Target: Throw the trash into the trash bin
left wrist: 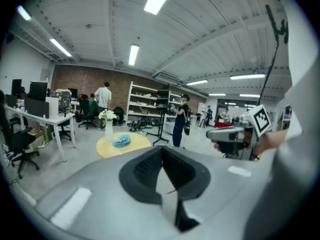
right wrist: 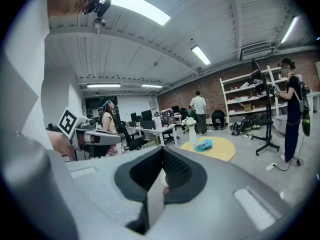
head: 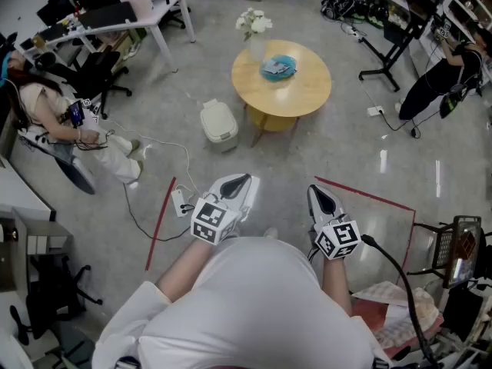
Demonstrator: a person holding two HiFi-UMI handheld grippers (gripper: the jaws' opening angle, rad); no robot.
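A crumpled blue piece of trash (head: 277, 68) lies on a round yellow table (head: 300, 98), beside a vase of white flowers (head: 254, 31). A white lidded trash bin (head: 219, 123) stands on the floor just left of the table. Both grippers are held close to my body, well short of the table and pointing toward it. My left gripper (head: 239, 181) is shut and holds nothing. My right gripper (head: 323, 198) is shut and empty too. The left gripper view shows the trash (left wrist: 121, 141) far beyond its jaws (left wrist: 162, 156). In the right gripper view it (right wrist: 203, 144) lies equally far off.
A person sits on a chair (head: 65, 121) at the left by white desks (head: 127, 14). A power strip with cable (head: 179, 201) and red tape lines (head: 160, 221) lie on the floor near me. Another person (head: 442, 79) stands by shelves at the right, beside a black stand (head: 392, 52).
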